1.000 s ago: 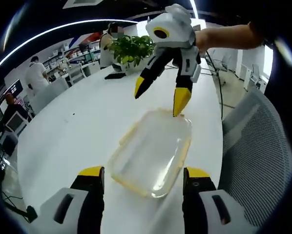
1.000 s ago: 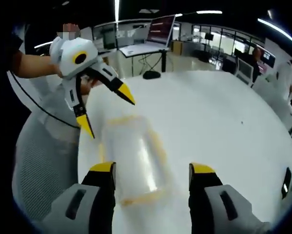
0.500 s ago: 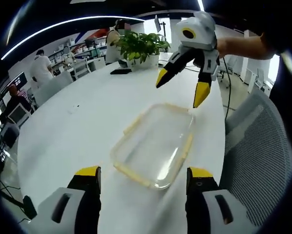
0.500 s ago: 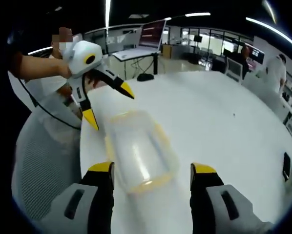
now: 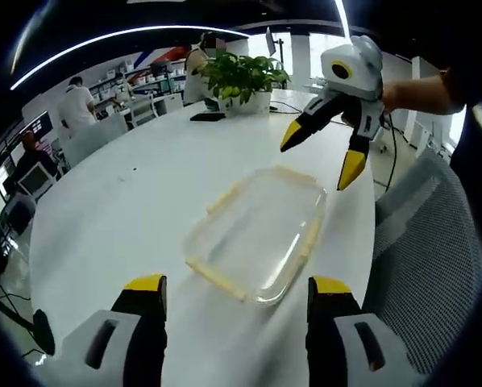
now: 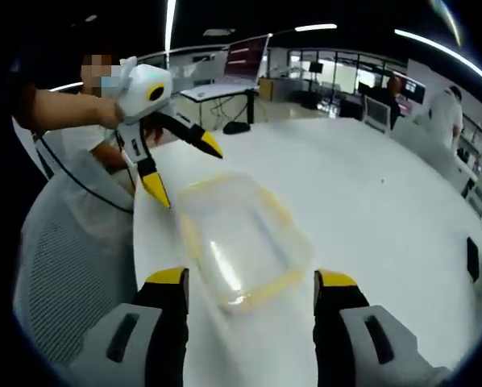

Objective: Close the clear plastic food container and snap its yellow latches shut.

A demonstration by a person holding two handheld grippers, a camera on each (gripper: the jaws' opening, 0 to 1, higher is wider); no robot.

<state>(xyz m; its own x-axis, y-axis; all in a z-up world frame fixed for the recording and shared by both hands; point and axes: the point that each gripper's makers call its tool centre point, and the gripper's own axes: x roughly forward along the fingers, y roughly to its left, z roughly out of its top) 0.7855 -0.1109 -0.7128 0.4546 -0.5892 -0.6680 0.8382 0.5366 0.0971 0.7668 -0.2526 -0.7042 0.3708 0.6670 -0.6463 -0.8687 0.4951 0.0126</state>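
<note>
Left gripper view is looking along the left gripper (image 5: pixel 234 292), its jaws standing spread and gripping nothing, hovering over the white table (image 5: pixel 136 201). Just beyond its tips the clear container (image 5: pixel 259 231) is lying flat with the lid on and yellow latches (image 5: pixel 217 276) along its edges. Farther right, the right gripper (image 5: pixel 322 155) is hanging above the container's far corner, jaws spread, not touching it. To the right, the table edge is running close beside the container, with a grey mesh chair (image 5: pixel 422 266) past it; leftward the tabletop is lying bare.
</note>
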